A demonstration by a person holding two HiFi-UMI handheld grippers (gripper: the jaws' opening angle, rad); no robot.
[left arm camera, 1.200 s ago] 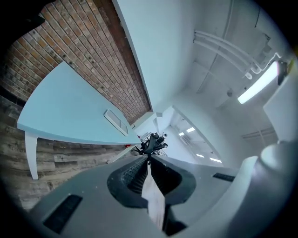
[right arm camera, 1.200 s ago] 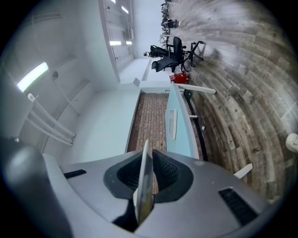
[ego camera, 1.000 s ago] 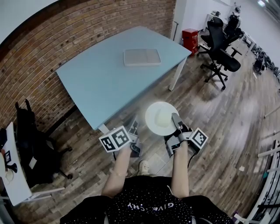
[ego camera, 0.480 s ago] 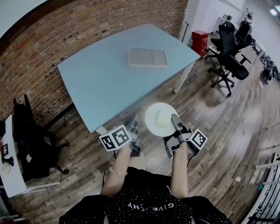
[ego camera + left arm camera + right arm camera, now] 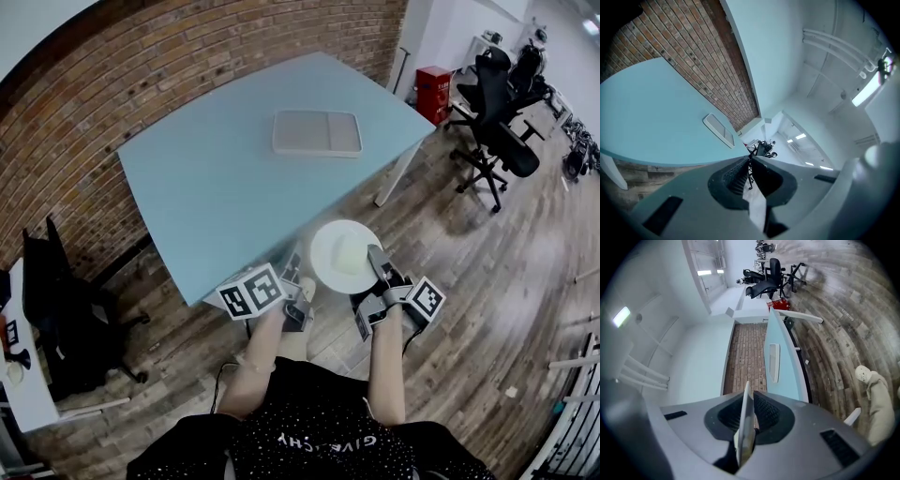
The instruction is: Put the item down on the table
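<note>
Right claw: the right claw (image 5: 376, 255) was closed on the right rim of the plate (image 5: 342, 255), whose thin white edge ran between its pads. The grip looked the same as a second before.
Left claw: the left claw (image 5: 294, 270) was closed on the left rim, with a white sliver of the edge showing between its pads. Its marker cube had come to overlap the table's near corner in the head view.
Plate: it was carried level between both claws, in the air over the wooden floor (image 5: 450, 272), just short of the table's near edge.
Table: over the last second, the blue table (image 5: 216, 187) had drawn closer to the plate as the person walked up.
Tray: the grey tray (image 5: 317, 133) lay far back on the table, well apart from the plate.
Meaning: the approach seemed nearly done. The plate likely still had to pass over the edge, come down and be released.
</note>
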